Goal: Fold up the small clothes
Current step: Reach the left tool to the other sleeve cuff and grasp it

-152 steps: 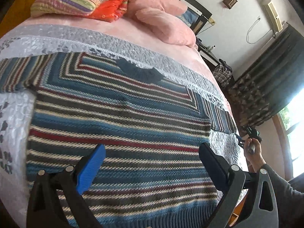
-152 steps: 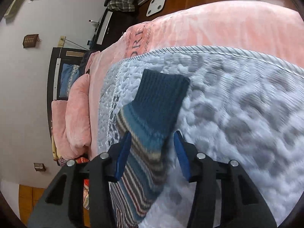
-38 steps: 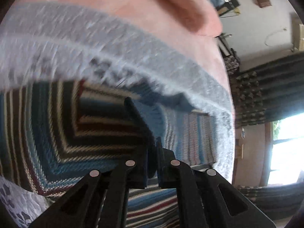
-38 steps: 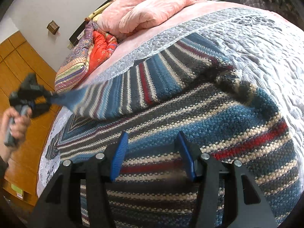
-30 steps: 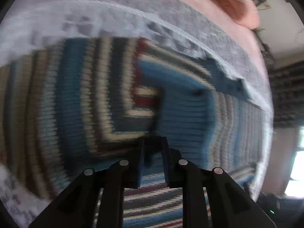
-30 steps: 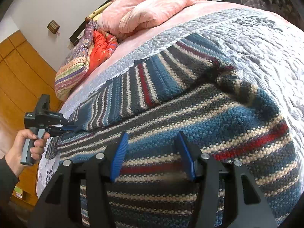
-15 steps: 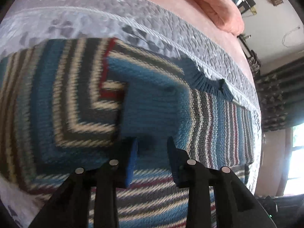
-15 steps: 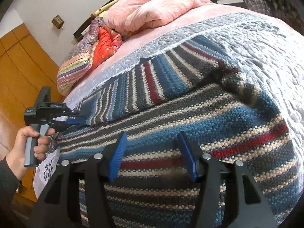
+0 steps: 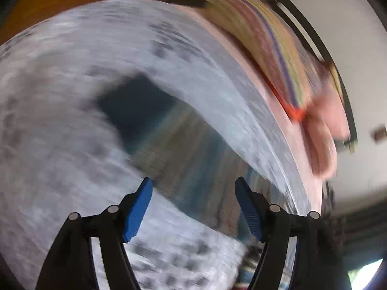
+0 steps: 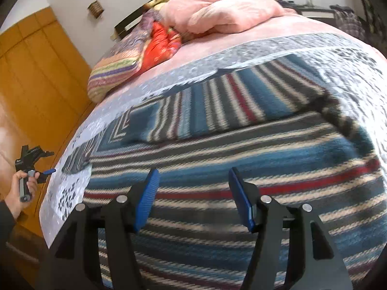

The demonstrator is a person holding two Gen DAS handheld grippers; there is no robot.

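Note:
A striped knit sweater (image 10: 241, 149) in blue, grey, cream and red lies flat on the bed. One sleeve (image 10: 217, 106) is folded across its chest. The other sleeve (image 9: 183, 149), with a dark blue cuff (image 9: 135, 104), lies stretched out on the grey quilt (image 9: 48, 145). The left wrist view is heavily blurred. My left gripper (image 9: 193, 193) is open just short of that sleeve, holding nothing. It also shows at the bed's left edge as the left gripper (image 10: 49, 163), in a person's hand (image 10: 21, 191). My right gripper (image 10: 193, 188) is open above the sweater's lower body, empty.
Pink pillows (image 10: 217, 12) and a folded colourful blanket (image 10: 125, 65) lie at the head of the bed. An orange wooden wardrobe (image 10: 36, 72) stands left of the bed. A dark side table with clothes (image 10: 338, 17) is at the far right.
My left gripper let go of the sleeve it had laid across the chest, opened wide and swung left to the other sleeve. The right gripper stayed open over the sweater's body.

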